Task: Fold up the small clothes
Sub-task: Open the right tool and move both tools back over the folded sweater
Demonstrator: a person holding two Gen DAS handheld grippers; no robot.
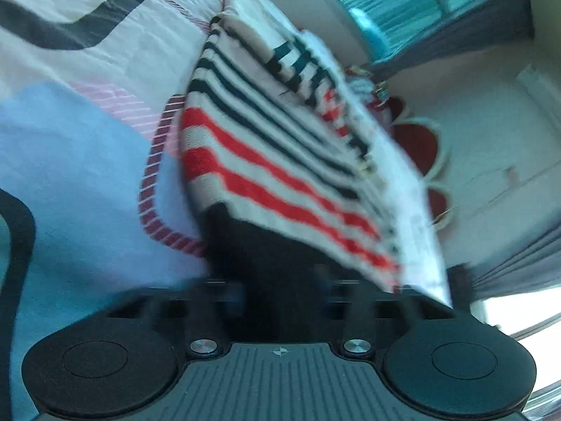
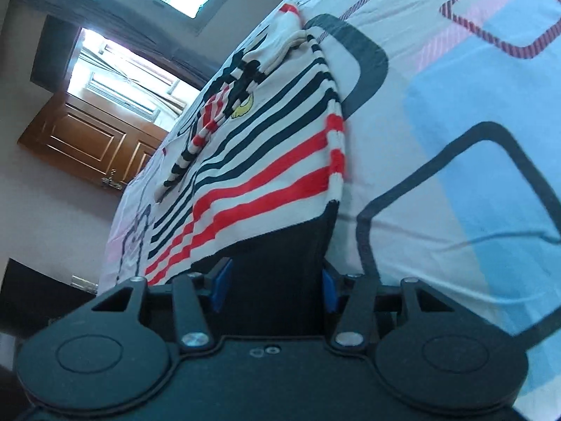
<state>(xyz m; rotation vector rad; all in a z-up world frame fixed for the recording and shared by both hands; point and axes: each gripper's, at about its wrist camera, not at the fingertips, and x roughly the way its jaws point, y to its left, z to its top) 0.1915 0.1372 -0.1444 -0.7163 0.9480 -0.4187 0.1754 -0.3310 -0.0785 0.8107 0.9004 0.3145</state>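
Observation:
A small knitted garment (image 1: 266, 147) with white, dark and red stripes lies on the patterned bedsheet (image 1: 70, 161). Its red-striped hem drapes over the tips of my left gripper (image 1: 266, 217), which is shut on that hem at the garment's lower left corner. The left wrist view is blurred. In the right wrist view the same garment (image 2: 266, 161) stretches away from me with a striped sleeve folded across it. Its lower right hem corner covers the tips of my right gripper (image 2: 280, 224). The jaws stand somewhat apart at their base, and the cloth hides whether the pads press on it.
The bedsheet (image 2: 455, 140) spreads wide to the right in the right wrist view. A wooden door (image 2: 80, 140) and bright windows (image 2: 115, 80) stand beyond the bed. Red and white cloth items (image 1: 417, 147) lie past the garment in the left wrist view, near a white wall.

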